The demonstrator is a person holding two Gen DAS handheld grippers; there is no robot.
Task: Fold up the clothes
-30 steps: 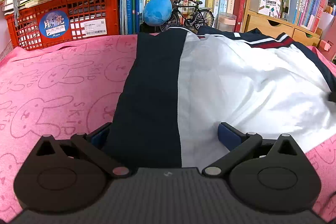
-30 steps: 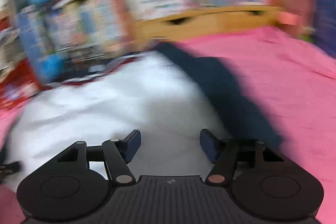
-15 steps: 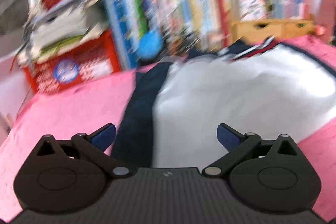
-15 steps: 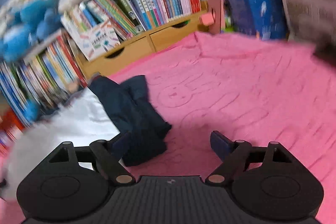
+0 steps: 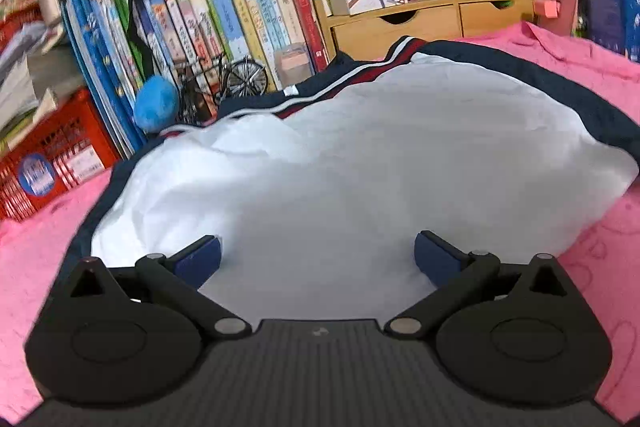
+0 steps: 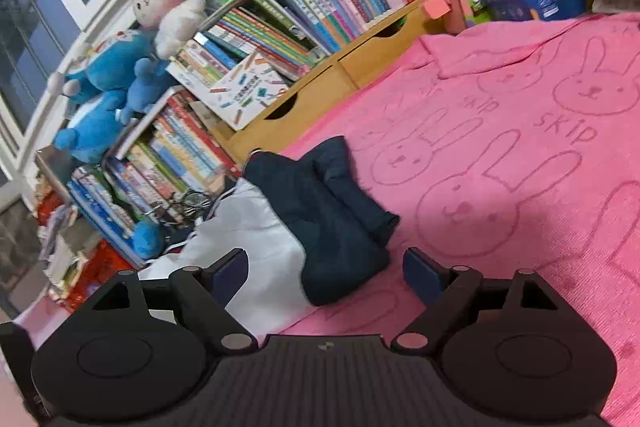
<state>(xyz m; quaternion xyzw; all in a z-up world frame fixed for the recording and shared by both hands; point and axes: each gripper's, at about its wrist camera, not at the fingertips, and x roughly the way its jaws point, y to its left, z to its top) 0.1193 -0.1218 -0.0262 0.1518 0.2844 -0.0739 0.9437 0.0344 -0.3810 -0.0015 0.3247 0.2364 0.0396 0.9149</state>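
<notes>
A white and navy jacket [image 5: 360, 155] with red and white trim lies spread on the pink rabbit-print blanket [image 5: 36, 251]. My left gripper [image 5: 318, 257] is open and empty, hovering over the white panel near its front edge. In the right wrist view the jacket's navy sleeve [image 6: 332, 215] lies folded over the white body [image 6: 260, 247]. My right gripper [image 6: 324, 273] is open and empty, just above the sleeve's near end.
A bookshelf with books [image 5: 256, 7], a wooden drawer unit [image 5: 404, 27], blue plush toys [image 6: 104, 95], a model bicycle [image 5: 228, 79] and a red crate [image 5: 44, 163] line the back edge. Pink blanket [image 6: 520, 167] stretches to the right of the jacket.
Both grippers swung to the right and lifted. The left view shifted from the navy stripe to the white panel. The right view turned from the white body to the folded navy sleeve.
</notes>
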